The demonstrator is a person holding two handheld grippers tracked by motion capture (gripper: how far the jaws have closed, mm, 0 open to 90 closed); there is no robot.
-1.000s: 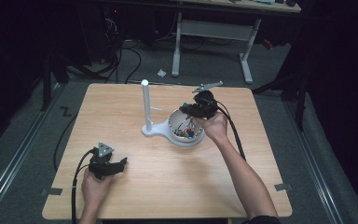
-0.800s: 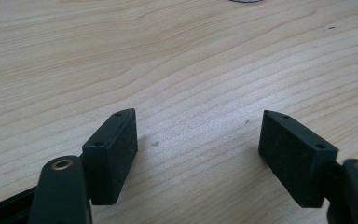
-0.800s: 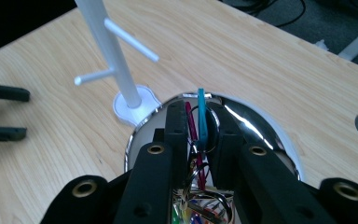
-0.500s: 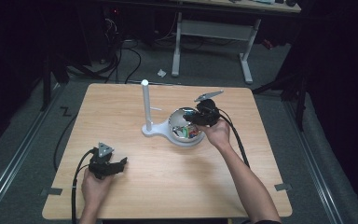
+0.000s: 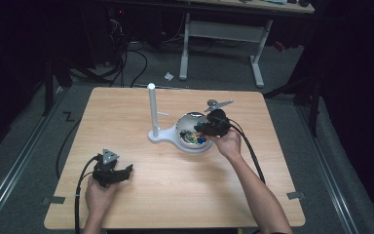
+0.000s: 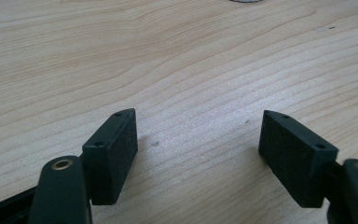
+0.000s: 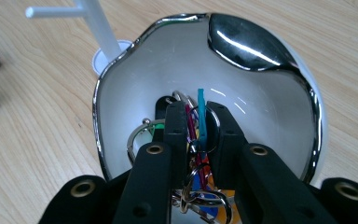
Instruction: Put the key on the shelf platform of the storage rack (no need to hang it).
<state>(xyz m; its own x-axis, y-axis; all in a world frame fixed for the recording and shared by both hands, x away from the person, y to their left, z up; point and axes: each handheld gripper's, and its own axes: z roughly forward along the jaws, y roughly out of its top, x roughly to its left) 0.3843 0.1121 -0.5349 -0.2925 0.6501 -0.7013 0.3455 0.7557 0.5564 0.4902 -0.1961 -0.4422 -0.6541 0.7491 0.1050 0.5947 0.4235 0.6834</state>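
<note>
1. One shiny silver bowl with a wavy chrome rim sits on a white stand near the middle of the counter; a single white post with a short side peg rises from that stand just left of the bowl.
2. Inside the bowl lies one bunch of keys: metal rings and coloured tags, among them a teal one, a magenta one and a green one. How many keys there are cannot be told.
3. The right claw reaches down into the bowl from its right side, its jaws pressed in on the teal and magenta tags of the bunch, which is in the bowl's bottom.
4. The right forearm stretches diagonally across the counter from the near edge.
5. The left claw rests low over bare wood near the counter's front left, jaws spread wide and holding nothing.
</note>
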